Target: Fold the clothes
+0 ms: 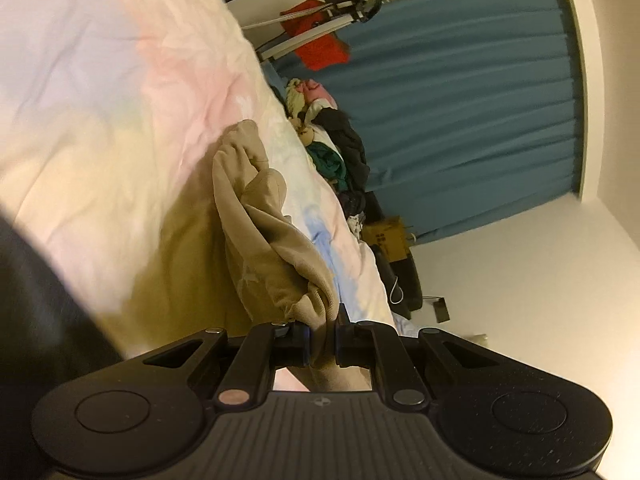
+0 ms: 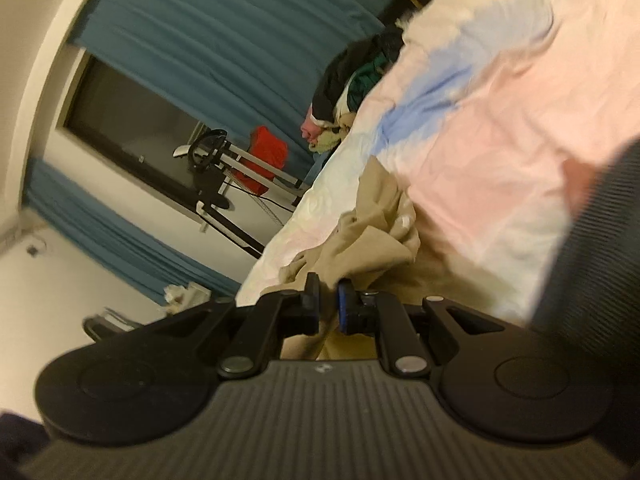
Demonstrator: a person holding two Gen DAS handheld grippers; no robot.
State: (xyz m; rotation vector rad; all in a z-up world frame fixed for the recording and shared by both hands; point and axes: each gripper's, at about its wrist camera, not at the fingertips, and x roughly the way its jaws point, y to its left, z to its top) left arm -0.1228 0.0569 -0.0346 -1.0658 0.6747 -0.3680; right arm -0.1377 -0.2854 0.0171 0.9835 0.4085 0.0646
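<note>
**Both jaws clamped on the beige garment**

Jaws on my left gripper (image 1: 322, 326) stand nearly together, with a bunched fold of the beige garment (image 1: 260, 232) pinched between the pads. Jaws on my right gripper (image 2: 328, 296) stand likewise, clamped on another edge of the same garment (image 2: 376, 240).

Garment position: it hangs crumpled from both grips and trails forward onto the pastel bedspread (image 1: 120, 92), which shows pink, blue and cream patches. In the right wrist view the cloth bunches just ahead of my fingers (image 2: 310, 300) and lies against the bedspread (image 2: 500, 100).

Surroundings: a pile of mixed clothes (image 1: 336, 148) sits at the far edge of the bed, near a teal curtain (image 1: 460, 100). A red item (image 2: 268, 156) hangs on a metal rack (image 2: 224, 168) beyond the bed. Both views are tilted and slightly blurred.
</note>
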